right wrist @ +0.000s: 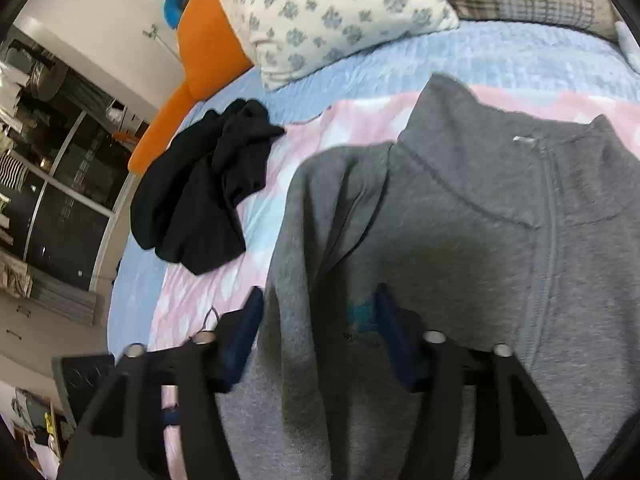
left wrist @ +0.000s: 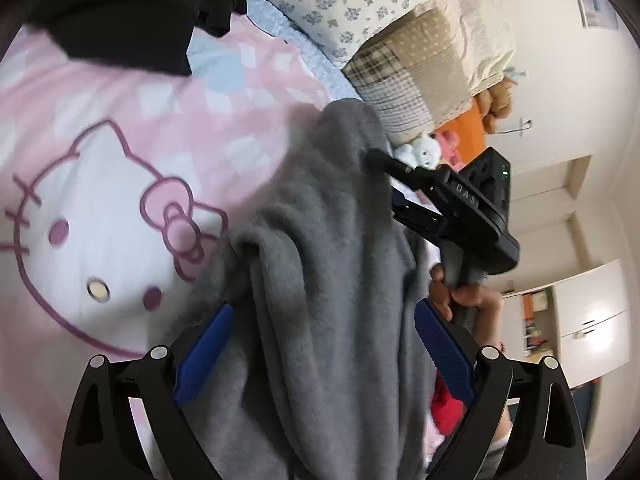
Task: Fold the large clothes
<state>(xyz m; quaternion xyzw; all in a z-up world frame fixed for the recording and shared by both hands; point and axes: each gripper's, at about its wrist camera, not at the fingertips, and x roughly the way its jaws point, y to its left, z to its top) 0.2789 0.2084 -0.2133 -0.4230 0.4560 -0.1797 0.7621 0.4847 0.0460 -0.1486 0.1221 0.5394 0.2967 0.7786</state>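
In the left wrist view, our left gripper (left wrist: 324,344) has its jaws spread wide, with a bunched fold of the grey fleece (left wrist: 320,280) running up between the blue pads (left wrist: 208,352); the pads stand clear of the cloth. At 2 o'clock our right gripper (left wrist: 452,200) meets the fleece's edge, a hand (left wrist: 460,296) on its handle. A pink cat-print blanket (left wrist: 100,208) fills 9 o'clock, a black garment (left wrist: 132,12) lies at 11, and a floral pillow (left wrist: 348,4) at 12.

In the right wrist view, the fleece (right wrist: 460,208) lies spread on the bed, collar at 12 to 1 o'clock. Our right gripper (right wrist: 316,328) has a fold between its half-closed jaws; we cannot tell whether they pinch it. The black garment (right wrist: 200,192) lies at 9 to 10 o'clock.
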